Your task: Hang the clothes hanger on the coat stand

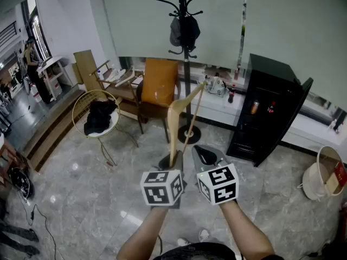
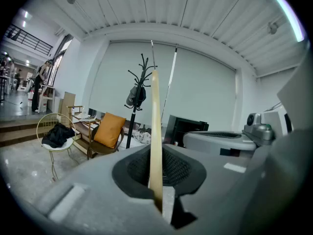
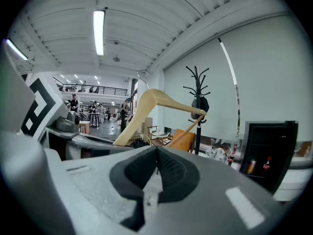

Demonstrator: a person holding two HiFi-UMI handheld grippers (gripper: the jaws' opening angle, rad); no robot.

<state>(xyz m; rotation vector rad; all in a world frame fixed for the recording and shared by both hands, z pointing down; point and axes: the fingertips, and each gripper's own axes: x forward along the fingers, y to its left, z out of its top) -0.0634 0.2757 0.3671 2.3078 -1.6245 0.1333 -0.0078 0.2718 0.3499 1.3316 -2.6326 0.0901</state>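
Note:
A pale wooden clothes hanger (image 1: 181, 112) stands upright in front of me, its lower end clamped in my left gripper (image 1: 171, 164). In the left gripper view the hanger (image 2: 155, 131) rises edge-on from between the pads of the left gripper (image 2: 157, 175). My right gripper (image 1: 205, 156) sits just to the right of it, shut and empty. The right gripper view shows the right gripper (image 3: 156, 163) with its pads together and the hanger (image 3: 151, 104) off to the left. The black coat stand (image 1: 184, 37) is ahead by the wall with a dark bag hung on it, and it also shows as the coat stand (image 2: 139, 92) and the coat stand (image 3: 196, 106).
An orange-cushioned chair (image 1: 158, 88) stands left of the stand's base. A round wire chair (image 1: 81, 110) holding black cloth is further left. A black cabinet (image 1: 268, 110) stands to the right, and a white bucket (image 1: 320, 175) at far right. A person (image 1: 30, 64) is at far left.

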